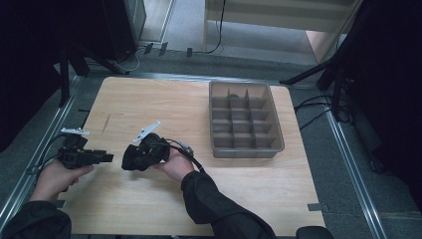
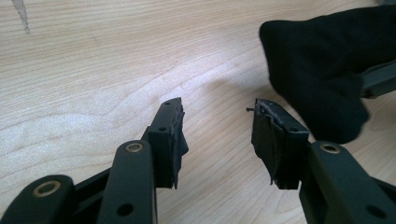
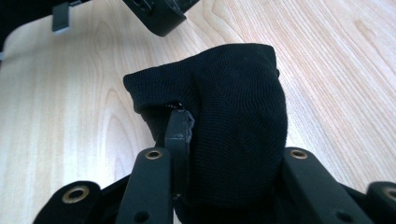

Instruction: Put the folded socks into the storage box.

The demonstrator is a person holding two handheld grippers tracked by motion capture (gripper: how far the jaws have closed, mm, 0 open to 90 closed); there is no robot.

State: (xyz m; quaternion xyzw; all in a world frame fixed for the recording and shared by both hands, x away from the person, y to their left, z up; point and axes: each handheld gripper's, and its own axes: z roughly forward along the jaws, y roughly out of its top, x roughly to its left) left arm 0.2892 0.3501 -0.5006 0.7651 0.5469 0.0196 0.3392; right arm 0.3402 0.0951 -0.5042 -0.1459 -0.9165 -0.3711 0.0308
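A bunched black sock (image 1: 130, 160) hangs at the tip of my right gripper (image 1: 142, 154), left of the table's middle. In the right gripper view the sock (image 3: 233, 79) bulges between the jaws of my right gripper (image 3: 229, 126). The left fingertip (image 3: 179, 123) is tucked into the sock's cuff and the other fingertip is hidden under the fabric. My left gripper (image 1: 107, 158) points at the sock from the left, a short gap away. Its jaws (image 2: 217, 109) stand open over bare wood with nothing between them. The sock (image 2: 322, 70) lies just beyond its right fingertip.
A grey tray (image 1: 246, 152) with several compartments stands at the right back of the wooden table (image 1: 164, 99). One back compartment holds a small dark thing (image 1: 238, 93). Cables and dark stand legs lie on the floor around the table.
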